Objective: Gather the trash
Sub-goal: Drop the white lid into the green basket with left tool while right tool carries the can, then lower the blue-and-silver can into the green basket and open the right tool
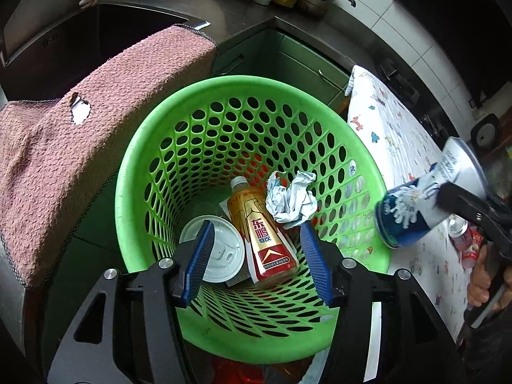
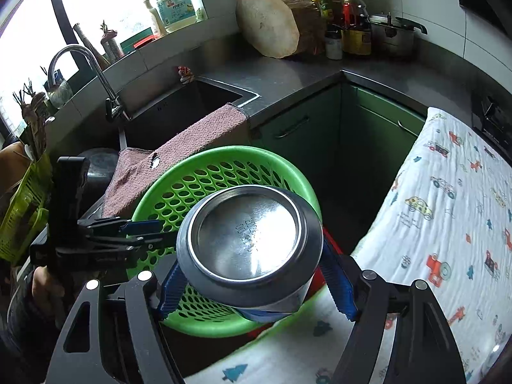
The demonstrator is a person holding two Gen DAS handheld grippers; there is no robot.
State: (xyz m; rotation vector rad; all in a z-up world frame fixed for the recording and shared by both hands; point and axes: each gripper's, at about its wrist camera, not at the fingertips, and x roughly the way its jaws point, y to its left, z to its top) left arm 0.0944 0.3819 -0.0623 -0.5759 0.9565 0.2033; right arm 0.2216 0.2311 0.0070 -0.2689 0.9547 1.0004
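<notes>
Trash already lay in the green basket (image 1: 128, 172): a golden drink bottle (image 1: 262, 236), a crumpled paper wad (image 1: 291, 200) and a white cup lid (image 1: 220, 252), all at the bottom. The left claw (image 1: 257, 260) hung over the basket's near side with its blue pads well apart and nothing between them.

The right claw (image 2: 256, 283) had its pads pressed on the sides of a blue-and-white can (image 2: 249, 240), whose silver base faced the wrist camera. Seen from the left wrist, that can (image 1: 412, 211) sat tilted, just right of the basket's rim and above the patterned cloth (image 1: 400, 134) on the worktop, not yet over the opening. A red can (image 1: 464, 236) lay on the cloth further right, uncollected.

Several things could have gone wrong from there. Letting go too early would likely have dropped the can on the rim or the cloth, and a round can would probably roll off. The grip sat across a smooth curved wall, so a quick swing might have let the can slip or twist between the pads. The left claw stood close to the can's way in; the two could have knocked together above the basket. A pink towel (image 1: 96, 121) draped left of the rim might have snagged a claw drifting that way.
</notes>
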